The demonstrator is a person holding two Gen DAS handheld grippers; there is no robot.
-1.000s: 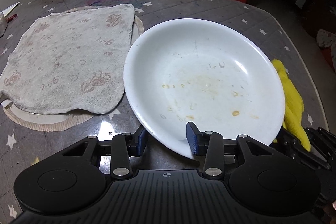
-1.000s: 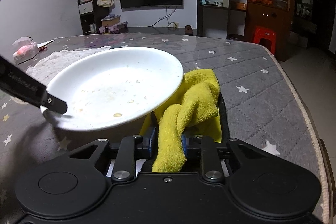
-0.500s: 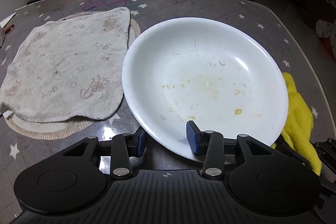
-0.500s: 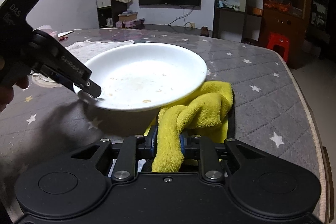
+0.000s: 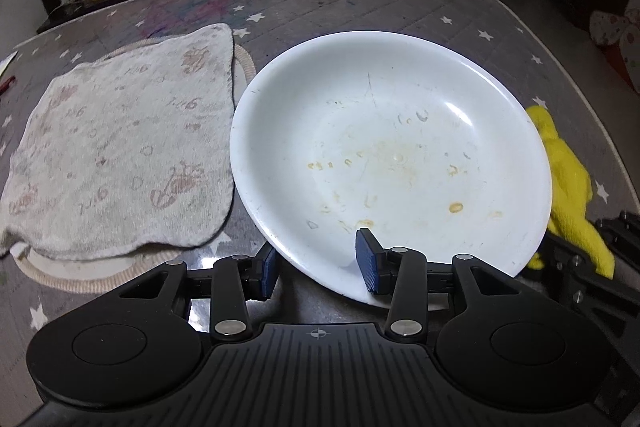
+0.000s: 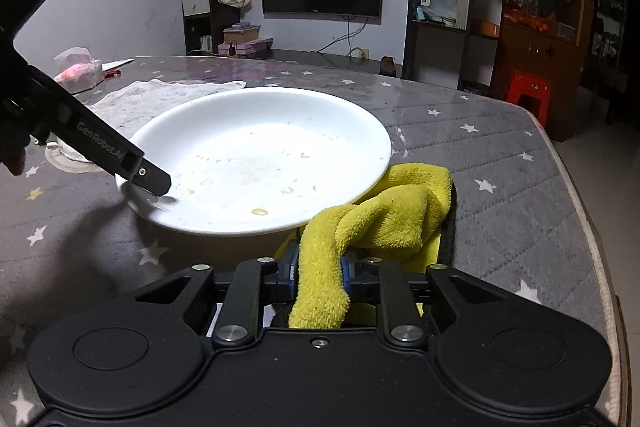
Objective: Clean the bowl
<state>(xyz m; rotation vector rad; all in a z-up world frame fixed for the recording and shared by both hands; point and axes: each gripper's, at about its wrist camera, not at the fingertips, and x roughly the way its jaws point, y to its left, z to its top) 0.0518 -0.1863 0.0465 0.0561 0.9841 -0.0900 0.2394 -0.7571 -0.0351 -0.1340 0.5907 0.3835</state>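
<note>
A shallow white bowl (image 5: 392, 155) with yellowish food specks is tilted and raised off the grey starred table (image 5: 460, 15). My left gripper (image 5: 318, 267) is shut on its near rim, one blue pad under the bowl and one inside. The right wrist view shows the same bowl (image 6: 260, 155) with the left gripper (image 6: 154, 183) on its left edge. My right gripper (image 6: 318, 275) is shut on a yellow cloth (image 6: 384, 215), which bunches up just under the bowl's right rim. That yellow cloth (image 5: 568, 187) also peeks out right of the bowl.
A pale printed towel (image 5: 120, 147) lies on a round woven mat (image 5: 68, 275) left of the bowl. A pink tissue pack (image 6: 80, 71) sits at the far left. The table edge (image 6: 576, 195) runs close on the right, with a red stool (image 6: 528, 91) beyond.
The bowl has stayed clamped in my left gripper while both shifted slightly. In the right wrist view the left gripper has come further in from the left. The yellow cloth stays clamped.
</note>
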